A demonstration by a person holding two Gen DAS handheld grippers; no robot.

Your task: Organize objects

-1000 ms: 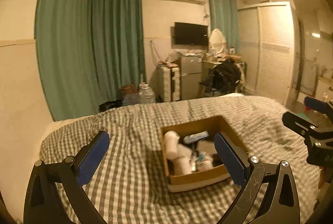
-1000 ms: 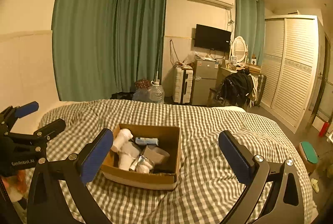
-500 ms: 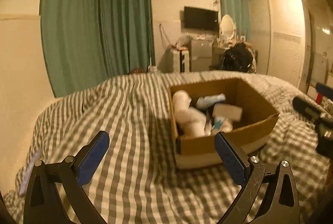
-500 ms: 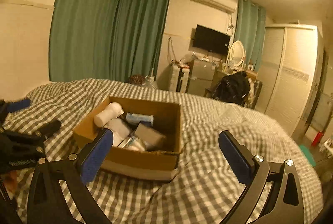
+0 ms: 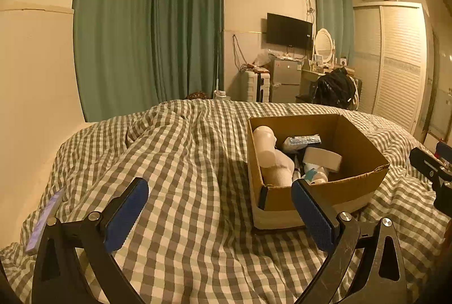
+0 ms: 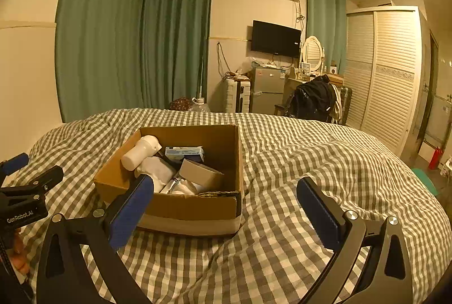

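An open cardboard box [image 5: 364, 145] [image 6: 183, 205] sits on the checked bed cover. It holds a white bottle [image 5: 264, 144] [image 6: 139, 152], a white cloth bundle [image 5: 279, 171] [image 6: 156, 167], a blue-and-white packet [image 5: 302, 139] [image 6: 185, 152], a small box [image 5: 322, 158] [image 6: 199, 172] and smaller items. My left gripper [image 5: 219, 212] is open and empty, just left of the box's near corner. My right gripper [image 6: 224, 208] is open and empty, in front of the box's near wall. Each gripper shows at the edge of the other's view.
The grey-and-white checked bed cover [image 5: 183, 162] [image 6: 325, 157] is rumpled. A flat phone-like object [image 5: 45, 219] lies at the bed's left edge. Beyond the bed stand green curtains, a small fridge [image 6: 267, 90], a chair with a black bag [image 6: 313, 99] and a wardrobe.
Both grippers dropped low towards the bed, then rose and pulled back a little. The box stays put and both grippers stay open.
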